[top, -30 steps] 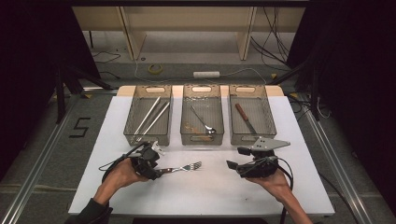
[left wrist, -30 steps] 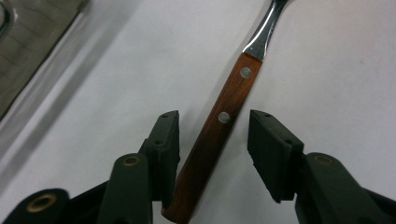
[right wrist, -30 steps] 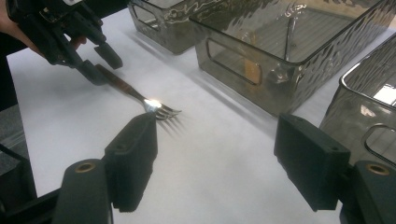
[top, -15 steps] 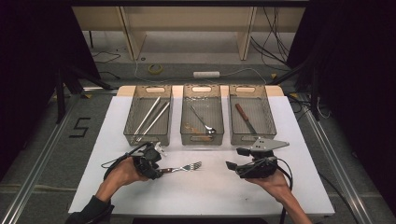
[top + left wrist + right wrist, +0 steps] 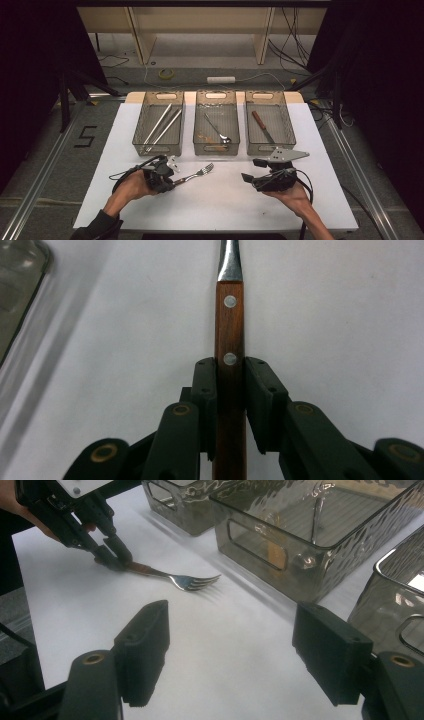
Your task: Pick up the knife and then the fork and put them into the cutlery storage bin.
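A fork with a wooden handle lies on the white table, tines toward the bins. My left gripper holds the handle end. In the left gripper view the two pads of my left gripper press on both sides of the riveted handle of the fork. The jaws have just been closing on it. The right gripper view shows the fork flat on the table with the left gripper on it. My right gripper rests at the table's right, open, nothing between its pads.
Three clear bins stand in a row at the back of the table. The left bin holds two metal rods, the middle bin a spoon, the right bin a wooden-handled knife. Floor and cables lie beyond the table.
My left gripper's jaws have narrowed onto the fork's handle. Neither hand has shifted, and the fork lies where it was.
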Tool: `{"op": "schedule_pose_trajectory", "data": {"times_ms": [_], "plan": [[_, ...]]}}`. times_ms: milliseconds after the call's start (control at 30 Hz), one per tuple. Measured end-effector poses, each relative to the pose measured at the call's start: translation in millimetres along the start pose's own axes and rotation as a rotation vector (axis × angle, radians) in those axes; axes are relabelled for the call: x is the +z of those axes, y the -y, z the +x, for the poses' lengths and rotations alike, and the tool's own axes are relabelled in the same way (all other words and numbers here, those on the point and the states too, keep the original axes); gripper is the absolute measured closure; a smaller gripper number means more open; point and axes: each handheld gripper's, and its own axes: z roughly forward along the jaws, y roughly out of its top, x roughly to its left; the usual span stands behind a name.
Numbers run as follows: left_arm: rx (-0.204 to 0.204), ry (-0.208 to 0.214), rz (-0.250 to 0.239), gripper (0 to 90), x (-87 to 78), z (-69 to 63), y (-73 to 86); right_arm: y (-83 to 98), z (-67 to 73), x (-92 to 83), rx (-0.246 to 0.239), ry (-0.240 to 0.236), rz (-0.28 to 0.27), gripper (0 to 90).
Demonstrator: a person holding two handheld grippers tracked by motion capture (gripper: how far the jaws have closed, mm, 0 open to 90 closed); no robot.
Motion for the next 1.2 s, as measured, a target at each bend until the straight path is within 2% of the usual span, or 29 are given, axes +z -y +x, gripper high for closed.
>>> {"op": "schedule_pose_trajectory", "data": {"times_ms": [100,233,333,533,667,800,933,1200], "plan": [[0.001,-0.006,-0.014,75.3,0.0,-1.1,1.0,-0.4,0.4,-0.3,-0.001,-0.002,0.002,32.3],[-0.022,0.007,-0.021,75.4,-0.9,-0.3,1.0,-1.0,1.6,-0.9,-0.004,-0.008,-0.003,32.4],[-0.031,0.043,-0.036,75.4,-5.5,-1.2,-1.1,-2.0,3.1,-1.2,-0.003,-0.022,-0.01,32.4],[-0.051,0.078,-0.07,75.5,-14.2,-9.3,-7.7,-4.7,11.4,0.2,-0.028,-0.046,-0.014,32.0],[-0.047,0.121,-0.081,75.5,-19.2,-17.8,-14.1,-7.6,19.6,1.3,-0.049,-0.07,-0.025,31.9],[-0.043,0.157,-0.088,75.5,-22.1,-26.5,-21.9,-10.9,32.7,5.3,-0.095,-0.094,-0.024,31.8],[-0.022,0.197,-0.092,75.5,-24.3,-36.3,-31.2,-13.5,47.8,12.3,-0.166,-0.114,-0.008,31.8],[0.017,0.237,-0.091,75.5,-23.7,-48.5,-44.6,-13.3,73.9,27.4,-0.297,-0.128,0.038,31.8]]}}
